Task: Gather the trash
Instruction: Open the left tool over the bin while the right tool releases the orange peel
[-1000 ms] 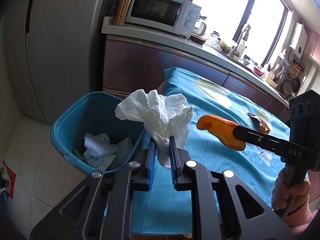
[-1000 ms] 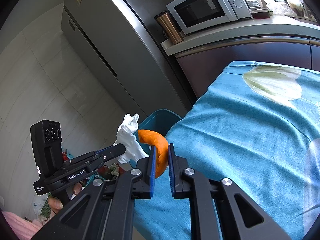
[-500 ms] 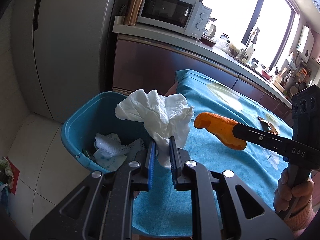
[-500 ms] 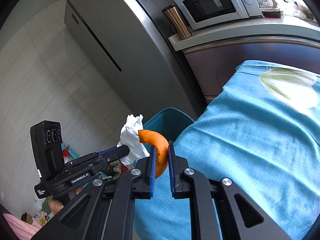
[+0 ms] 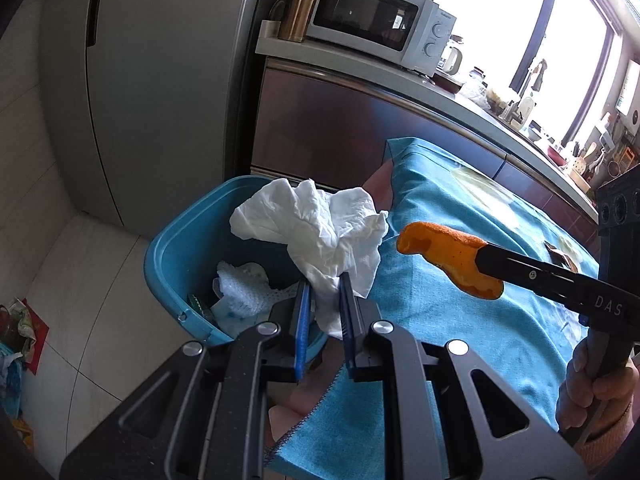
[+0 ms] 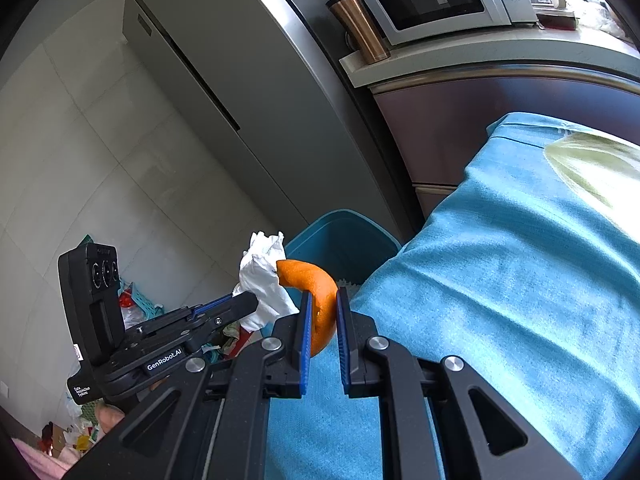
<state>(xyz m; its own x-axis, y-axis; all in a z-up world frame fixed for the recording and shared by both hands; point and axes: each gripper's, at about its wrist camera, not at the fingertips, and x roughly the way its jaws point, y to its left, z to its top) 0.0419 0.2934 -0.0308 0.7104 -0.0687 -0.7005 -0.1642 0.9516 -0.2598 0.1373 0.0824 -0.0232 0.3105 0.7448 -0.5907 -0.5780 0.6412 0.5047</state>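
My left gripper (image 5: 324, 292) is shut on a crumpled white tissue (image 5: 320, 228) and holds it over the near rim of a blue trash bin (image 5: 168, 240). The bin stands on the floor by the table end and holds white paper scraps (image 5: 240, 288). My right gripper (image 6: 321, 304) is shut on an orange peel (image 6: 316, 292) above the table's left edge, right of the tissue. The peel also shows in the left wrist view (image 5: 448, 256), and the tissue (image 6: 262, 280) and bin (image 6: 344, 236) show in the right wrist view.
A blue cloth (image 5: 460, 280) covers the table, with a small brown scrap (image 5: 560, 256) lying far right. A grey fridge (image 5: 160, 60) stands behind the bin. A counter carries a microwave (image 5: 376, 16) and a copper tumbler (image 5: 300, 4). Litter lies on the floor at left (image 5: 16, 328).
Both grippers have moved left toward the bin, each still holding its item. The bin now sits closer and more centred under the tissue.
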